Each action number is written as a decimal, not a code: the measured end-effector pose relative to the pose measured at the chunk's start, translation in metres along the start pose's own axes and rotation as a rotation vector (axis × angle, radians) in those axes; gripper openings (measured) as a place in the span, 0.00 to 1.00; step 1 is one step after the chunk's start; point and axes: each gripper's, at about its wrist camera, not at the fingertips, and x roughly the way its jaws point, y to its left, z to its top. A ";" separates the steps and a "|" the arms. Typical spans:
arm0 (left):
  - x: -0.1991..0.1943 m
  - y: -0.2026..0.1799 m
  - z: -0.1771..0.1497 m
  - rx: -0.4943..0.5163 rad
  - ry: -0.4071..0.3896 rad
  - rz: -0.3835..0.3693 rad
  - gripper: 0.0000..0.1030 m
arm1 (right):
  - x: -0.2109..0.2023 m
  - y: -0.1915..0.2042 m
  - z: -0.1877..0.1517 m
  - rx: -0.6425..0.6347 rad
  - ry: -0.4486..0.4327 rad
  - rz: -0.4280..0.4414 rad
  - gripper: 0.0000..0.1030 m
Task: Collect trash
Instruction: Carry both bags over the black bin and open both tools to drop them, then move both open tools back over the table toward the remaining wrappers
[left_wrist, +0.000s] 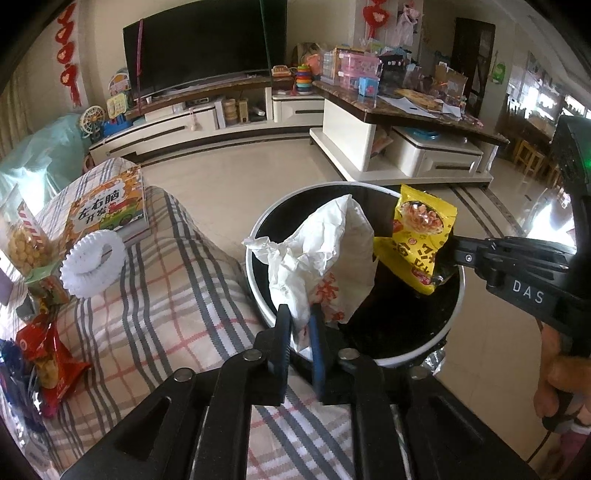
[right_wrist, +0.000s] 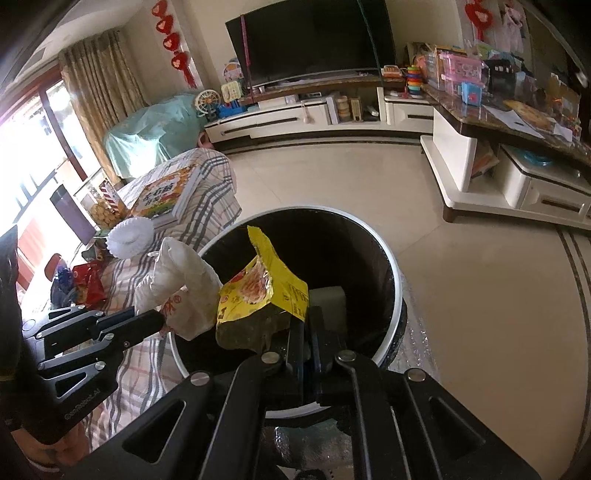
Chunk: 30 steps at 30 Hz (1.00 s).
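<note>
Plaid-covered sofa (left_wrist: 155, 295), tiled floor (left_wrist: 229, 177); left tongs (left_wrist: 301, 325) grip white bag (left_wrist: 325, 251), right tongs (right_wrist: 308, 332) yellow wrapper (right_wrist: 258, 288)

**A:** What trash is showing?

**B:** A crumpled white paper bag (left_wrist: 325, 254) with red printing near its lower end is hanging upright over the open mouth of a round bin (left_wrist: 258, 291), pinched at its bottom edge. Its creased top is flaring out above the rim.

**A:** And beside it?

**B:** A yellow snack packet (left_wrist: 417, 240), torn open at the top and printed with a picture of food, is tilting just beside the bag, also over the bin's opening, gripped at one lower corner.

**A:** What is the bin like?

**B:** It is standing on the pale floor with a white rim and a black inside, against a checked cushion. A pale block (right_wrist: 328, 306) is lying in it.
</note>
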 end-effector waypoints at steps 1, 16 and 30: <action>0.001 -0.001 0.001 -0.001 0.002 0.003 0.23 | 0.001 -0.001 0.001 0.005 0.006 -0.003 0.09; -0.013 0.011 -0.022 -0.038 -0.015 0.035 0.56 | -0.012 0.003 -0.005 0.041 -0.035 0.034 0.58; -0.053 0.054 -0.081 -0.166 -0.043 0.080 0.61 | -0.019 0.047 -0.026 0.032 -0.075 0.104 0.70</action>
